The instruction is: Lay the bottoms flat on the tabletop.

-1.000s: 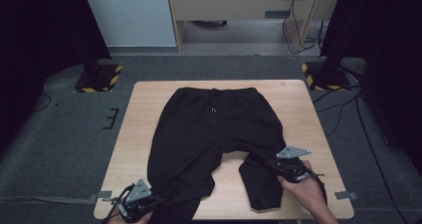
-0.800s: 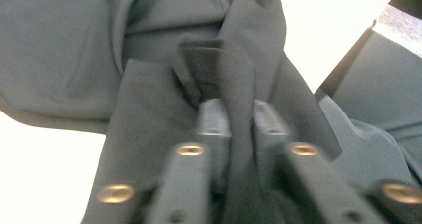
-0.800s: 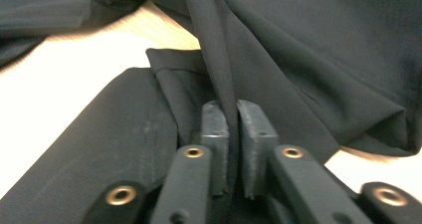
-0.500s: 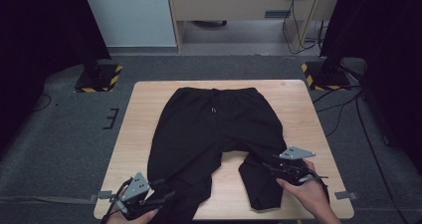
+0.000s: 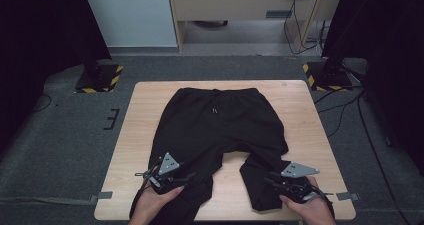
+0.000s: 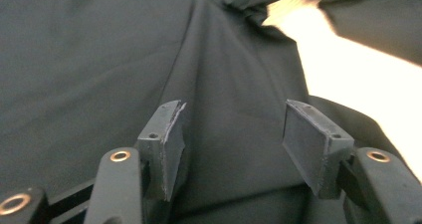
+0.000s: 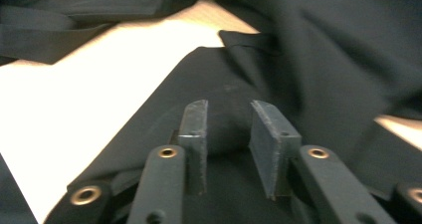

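Observation:
Black trousers [image 5: 215,130] lie flat on the wooden table [image 5: 140,120], waistband at the far side and both legs running toward me. My left gripper [image 5: 192,176] hovers over the left leg near the front edge. In the left gripper view its jaws have just been opening and stand wide apart [image 6: 234,119] over smooth cloth [image 6: 89,59], gripping nothing. My right gripper [image 5: 267,179] sits at the inner edge of the right leg. Its jaws [image 7: 229,109] have just been closing, with a small hump of cloth [image 7: 338,50] between the pads and a gap still left.
Bare wood shows between the two legs [image 7: 74,94] and along both sides of the table. The left leg's end hangs over the front edge. On the floor beyond stand yellow-and-black striped bases [image 5: 100,77], cables [image 5: 350,100] and a cabinet [image 5: 240,5].
The left gripper has slid right from the front left corner onto the left leg and opened. The right gripper has let go of the right leg, drawn back a little toward me, then narrowed again.

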